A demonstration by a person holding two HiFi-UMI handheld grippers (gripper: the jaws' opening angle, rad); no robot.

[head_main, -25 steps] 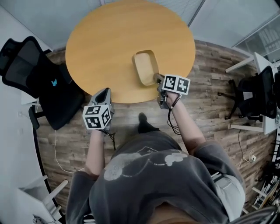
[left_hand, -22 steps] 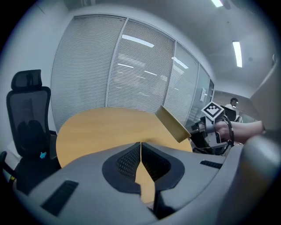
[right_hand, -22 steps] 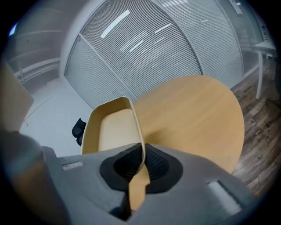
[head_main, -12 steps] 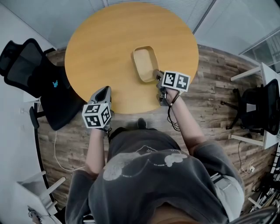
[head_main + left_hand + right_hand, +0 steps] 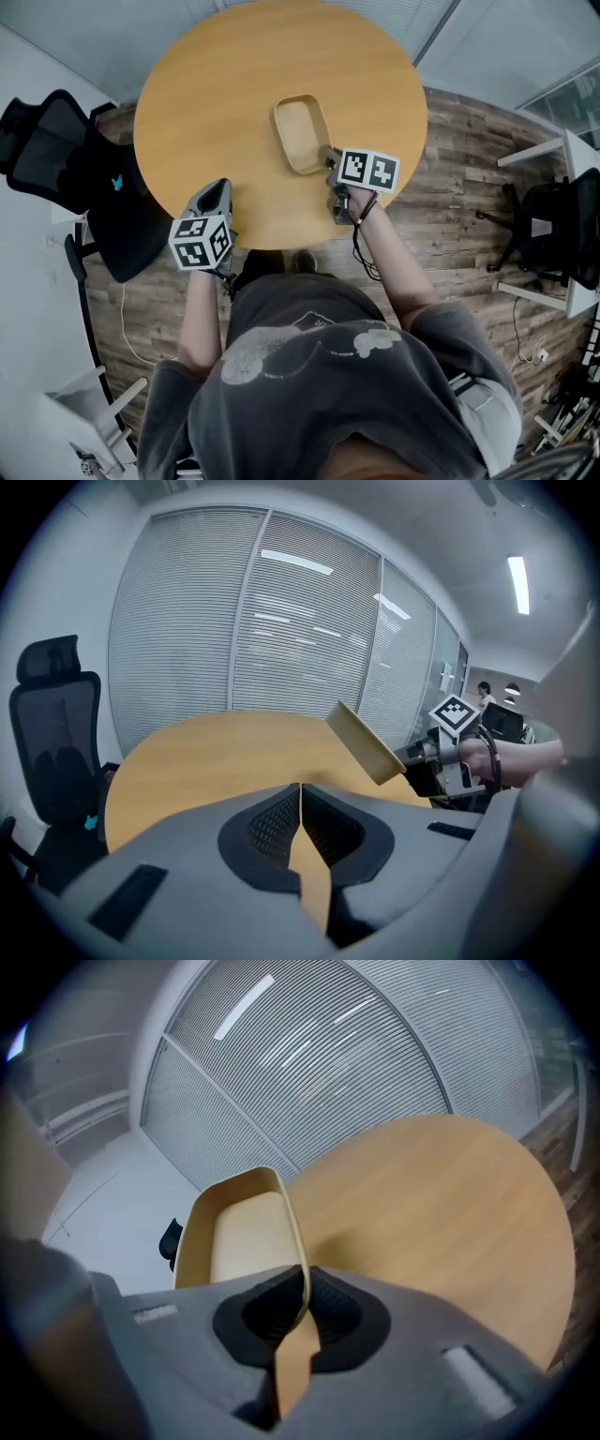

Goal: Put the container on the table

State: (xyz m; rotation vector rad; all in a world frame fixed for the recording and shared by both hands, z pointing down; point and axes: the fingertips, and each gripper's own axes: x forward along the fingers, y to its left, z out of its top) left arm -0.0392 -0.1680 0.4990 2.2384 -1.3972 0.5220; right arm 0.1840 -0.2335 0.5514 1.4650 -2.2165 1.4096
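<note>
Got the right tongs (image 5: 329, 159) pinched tight on the near rim of the tan container (image 5: 302, 134), holding it tilted over the near-right part of the round wooden desk (image 5: 216, 84). Can't tell about any contact with the wood. Also got the left tongs (image 5: 218, 190) squeezed together on nothing, hovering at the desk's near edge, well apart from the container. Spotted a black office chair (image 5: 52, 150) just left of the desk.
</note>
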